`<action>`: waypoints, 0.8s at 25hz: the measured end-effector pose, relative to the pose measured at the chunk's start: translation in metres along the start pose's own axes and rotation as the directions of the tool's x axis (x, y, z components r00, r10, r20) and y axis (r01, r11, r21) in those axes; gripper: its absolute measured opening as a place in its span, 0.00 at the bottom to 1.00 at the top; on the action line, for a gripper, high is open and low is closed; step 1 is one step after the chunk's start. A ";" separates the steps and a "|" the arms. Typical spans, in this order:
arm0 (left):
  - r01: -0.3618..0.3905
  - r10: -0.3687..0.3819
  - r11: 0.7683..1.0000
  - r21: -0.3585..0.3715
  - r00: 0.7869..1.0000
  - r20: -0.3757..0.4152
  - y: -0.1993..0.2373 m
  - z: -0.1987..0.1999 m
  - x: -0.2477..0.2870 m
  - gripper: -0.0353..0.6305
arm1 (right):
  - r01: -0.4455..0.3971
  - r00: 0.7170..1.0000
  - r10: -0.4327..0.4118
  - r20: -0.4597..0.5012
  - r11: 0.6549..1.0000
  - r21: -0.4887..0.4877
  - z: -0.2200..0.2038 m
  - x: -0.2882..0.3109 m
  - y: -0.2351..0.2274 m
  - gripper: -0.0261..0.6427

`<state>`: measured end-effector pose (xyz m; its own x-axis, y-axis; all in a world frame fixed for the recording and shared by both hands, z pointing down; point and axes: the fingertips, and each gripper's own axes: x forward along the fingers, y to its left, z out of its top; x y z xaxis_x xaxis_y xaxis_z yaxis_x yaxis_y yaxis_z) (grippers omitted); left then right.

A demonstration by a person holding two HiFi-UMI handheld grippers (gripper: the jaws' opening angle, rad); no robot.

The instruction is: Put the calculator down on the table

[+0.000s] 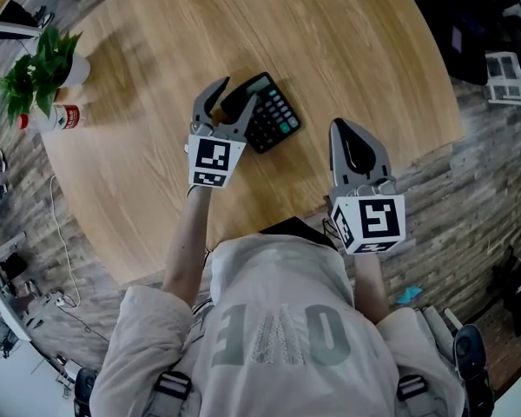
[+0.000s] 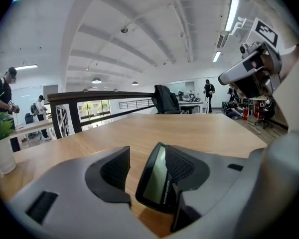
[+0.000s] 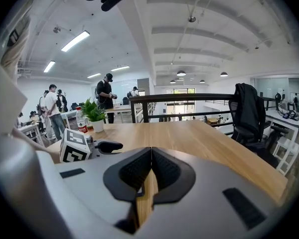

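Observation:
A black calculator [image 1: 273, 113] with a green display is on the round wooden table [image 1: 347, 42], a little past its middle. My left gripper [image 1: 239, 91] stands open around the calculator's left edge. In the left gripper view the calculator [image 2: 157, 180] is tilted and leans on the right pad [image 2: 182, 166], with a clear gap to the left pad [image 2: 114, 171]. To the right, my right gripper [image 1: 346, 129] hovers near the table's front edge, shut with nothing in it. In the right gripper view the pads [image 3: 139, 171] of that gripper [image 3: 150, 151] meet over bare wood.
A potted plant [image 1: 43, 68] and a red-labelled bottle [image 1: 56, 117] stand at the table's left rim. A dark flat thing [image 1: 291, 227] lies at the near edge by the person's chest. A black chair [image 3: 246, 113] stands beyond the table, and people stand in the background.

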<state>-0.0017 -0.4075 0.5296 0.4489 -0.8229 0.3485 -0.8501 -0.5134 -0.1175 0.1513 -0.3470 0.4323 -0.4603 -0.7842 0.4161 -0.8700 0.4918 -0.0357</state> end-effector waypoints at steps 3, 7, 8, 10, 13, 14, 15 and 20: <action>-0.035 0.034 0.999 0.011 0.999 0.030 0.005 0.014 -0.008 0.36 | 0.011 1.000 -0.011 0.017 1.000 -0.003 0.005 -0.004 0.000 0.07; -0.112 0.115 0.993 -0.037 0.988 0.107 0.013 0.043 -0.031 0.36 | 0.023 0.998 -0.022 0.057 1.000 -0.011 0.017 -0.010 0.001 0.07; -0.130 0.140 0.988 -0.079 0.980 0.141 0.015 0.053 -0.041 0.36 | 0.025 0.997 -0.024 0.070 1.000 -0.007 0.020 -0.012 0.002 0.07; -0.178 0.203 0.975 -0.130 0.957 0.207 0.018 0.074 -0.063 0.36 | 0.029 0.995 -0.030 0.098 1.000 0.004 0.027 -0.016 0.005 0.07; -0.234 0.271 0.960 -0.154 0.915 0.298 0.017 0.109 -0.099 0.36 | 0.042 0.988 -0.043 0.147 0.999 0.013 0.040 -0.024 0.010 0.07; -0.233 0.280 0.956 -0.176 0.903 0.327 0.016 0.119 -0.109 0.36 | 0.045 0.985 -0.047 0.165 0.999 0.017 0.044 -0.027 0.011 0.07; -0.227 0.289 0.952 -0.205 0.890 0.354 0.015 0.129 -0.120 0.36 | 0.048 0.982 -0.051 0.184 0.999 0.019 0.048 -0.030 0.013 0.07; -0.254 0.343 0.934 -0.252 0.833 0.434 0.011 0.164 -0.165 0.33 | 0.055 0.960 -0.059 0.275 0.998 0.023 0.068 -0.043 0.026 0.07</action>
<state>-0.0404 -0.3170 0.3186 0.2016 -0.9673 -0.1541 -0.9771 -0.2095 0.0364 0.1367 -0.3264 0.3516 -0.4388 -0.8858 0.1513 -0.8978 0.4390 -0.0337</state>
